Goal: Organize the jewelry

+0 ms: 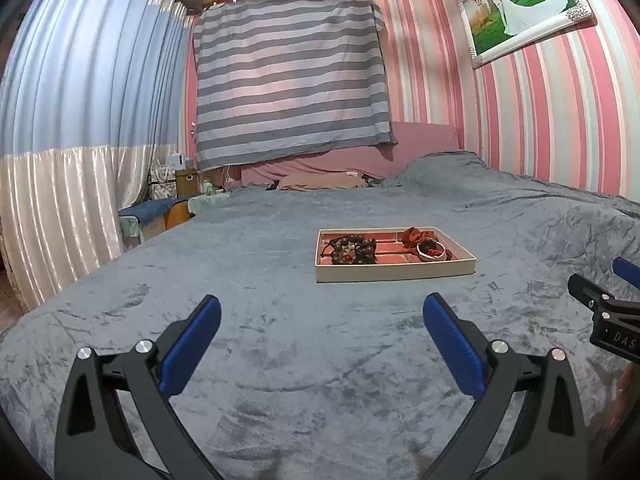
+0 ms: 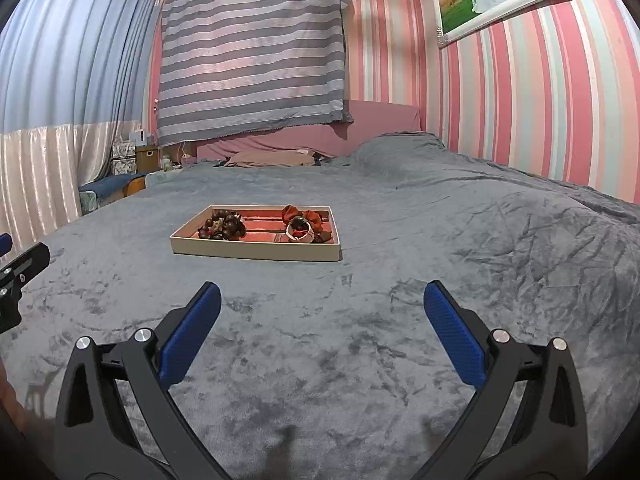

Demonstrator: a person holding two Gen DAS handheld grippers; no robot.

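Nearest me, my left gripper and right gripper hover over the grey blanket, jaws spread and empty. Well ahead, the tray already holds the beaded bracelet and bangle; sorting looks largely done.

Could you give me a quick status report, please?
Both hand-held grippers, left and right, open, empty. Jewelry tray ahead on bed, untouched. Nothing between.
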